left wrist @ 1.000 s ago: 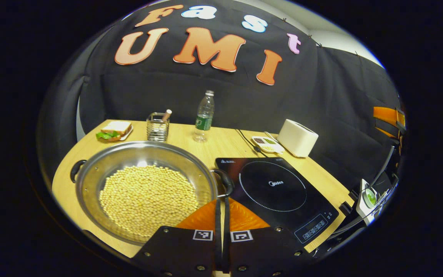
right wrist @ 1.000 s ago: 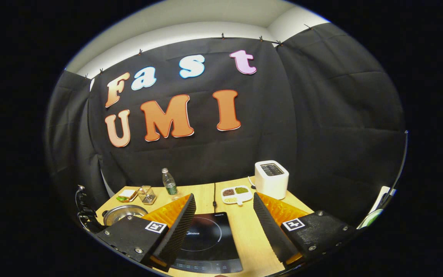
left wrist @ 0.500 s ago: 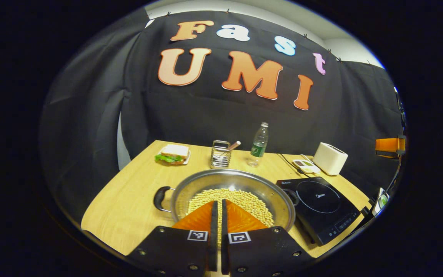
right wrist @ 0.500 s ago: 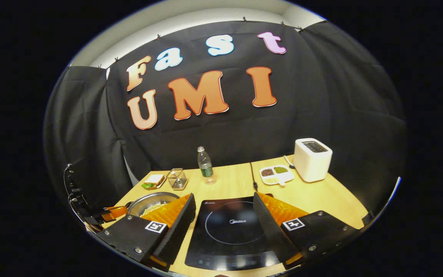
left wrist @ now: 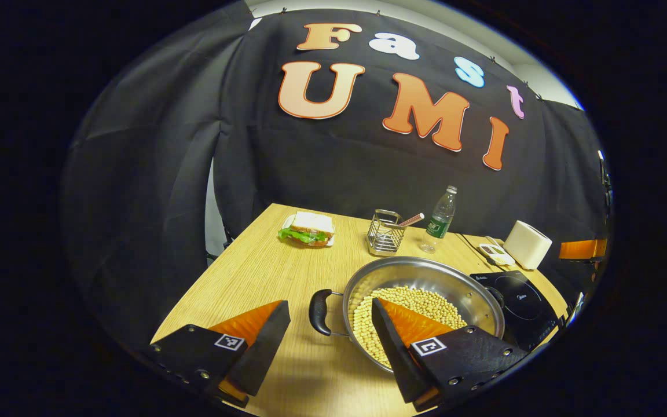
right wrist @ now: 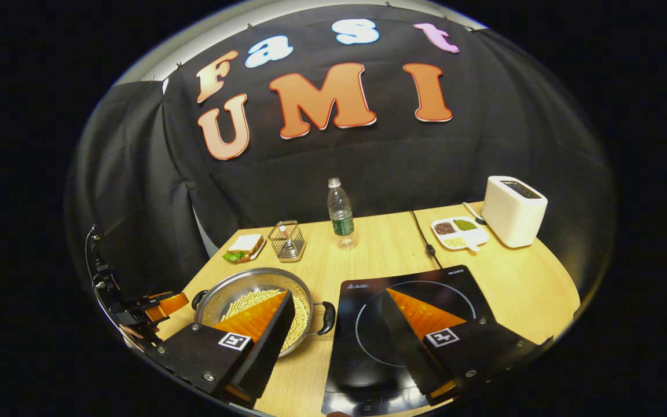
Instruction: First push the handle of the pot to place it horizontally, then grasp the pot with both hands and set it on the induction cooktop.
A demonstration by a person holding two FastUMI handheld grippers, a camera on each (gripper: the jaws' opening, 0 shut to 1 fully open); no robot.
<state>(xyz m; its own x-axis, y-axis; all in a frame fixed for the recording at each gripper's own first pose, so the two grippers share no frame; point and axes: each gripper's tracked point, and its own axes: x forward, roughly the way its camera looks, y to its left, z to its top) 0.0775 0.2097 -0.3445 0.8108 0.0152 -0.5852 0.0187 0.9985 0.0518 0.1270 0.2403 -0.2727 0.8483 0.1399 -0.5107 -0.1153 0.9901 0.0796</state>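
Note:
A steel pot (left wrist: pixel 421 272) holding soybeans (left wrist: pixel 420 302) sits on the wooden table (left wrist: pixel 241 272), its two black handles pointing left and right. The black induction cooktop (left wrist: pixel 519 301) lies just right of it. My left gripper (left wrist: pixel 329 303) is open, and the pot's left handle (left wrist: pixel 318 313) lies in the gap between the fingers. In the right gripper view the pot (right wrist: pixel 235 286) is at the left and the cooktop (right wrist: pixel 362 330) beside it. My right gripper (right wrist: pixel 337 294) is open above the pot's right handle (right wrist: pixel 327 317), one finger over the beans, the other over the cooktop.
Along the back of the table stand a sandwich on a plate (right wrist: pixel 244 246), a wire basket (right wrist: pixel 287 240), a water bottle (right wrist: pixel 340 214), a divided dish of beans (right wrist: pixel 455 231) and a white toaster (right wrist: pixel 514 209). A cord (right wrist: pixel 423 234) runs to the cooktop.
My left gripper has opened and moved left from over the beans to the pot's left handle. My right gripper has come down and forward, and stands by the right handle.

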